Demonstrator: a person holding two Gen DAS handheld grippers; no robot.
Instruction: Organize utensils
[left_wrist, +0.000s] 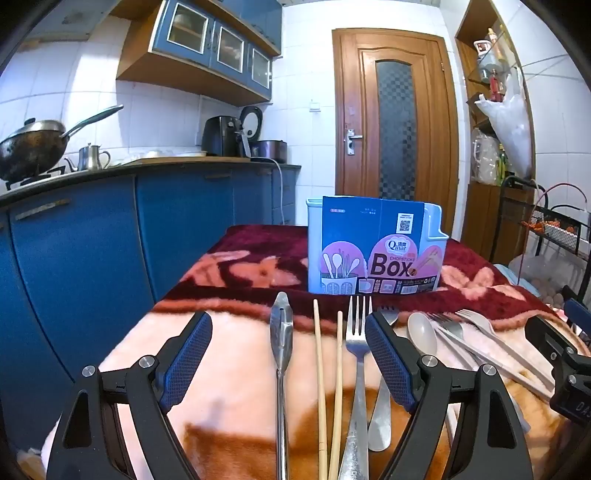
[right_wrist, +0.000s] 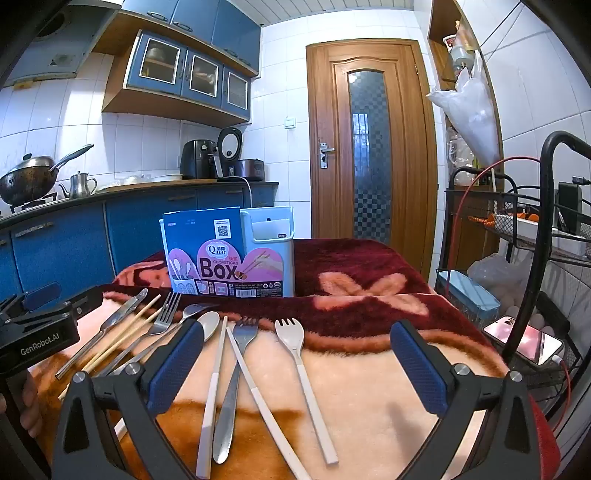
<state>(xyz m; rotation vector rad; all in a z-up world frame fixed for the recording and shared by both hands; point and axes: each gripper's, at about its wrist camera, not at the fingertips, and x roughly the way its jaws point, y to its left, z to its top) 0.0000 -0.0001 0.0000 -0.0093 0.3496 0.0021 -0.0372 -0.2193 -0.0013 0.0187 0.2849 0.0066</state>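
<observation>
- Kitchen with blue cabinets; a worktop (right_wrist: 369, 376) draped in a red-and-peach blanket fills the lower frame.
- Nothing is sorted yet: metal fork (left_wrist: 356, 343), chopsticks (left_wrist: 320, 365), grey spoon (left_wrist: 422, 334) and white spork (right_wrist: 291, 334) all lie loose on it.
- Chopsticks box (left_wrist: 373, 245) stands mid-frame behind them; I cannot see inside.
- Left gripper (left_wrist: 288, 363) and right gripper (right_wrist: 295, 363) are spread wide, holding nothing.

On the blue and pink printed cardboard sleeve (right_wrist: 221, 254) wrapped round the pale blue plastic utensil holder (right_wrist: 271, 240), "Qmar", "CHOPSTICKS" and large "Box" are read; a QR code and a barcode are seen, small print illegible. "GenRobot.AI" is printed in white on the black left gripper (right_wrist: 40, 332) body. Partial letters "DA" are noted on the black right gripper's body (left_wrist: 572, 402).
</observation>
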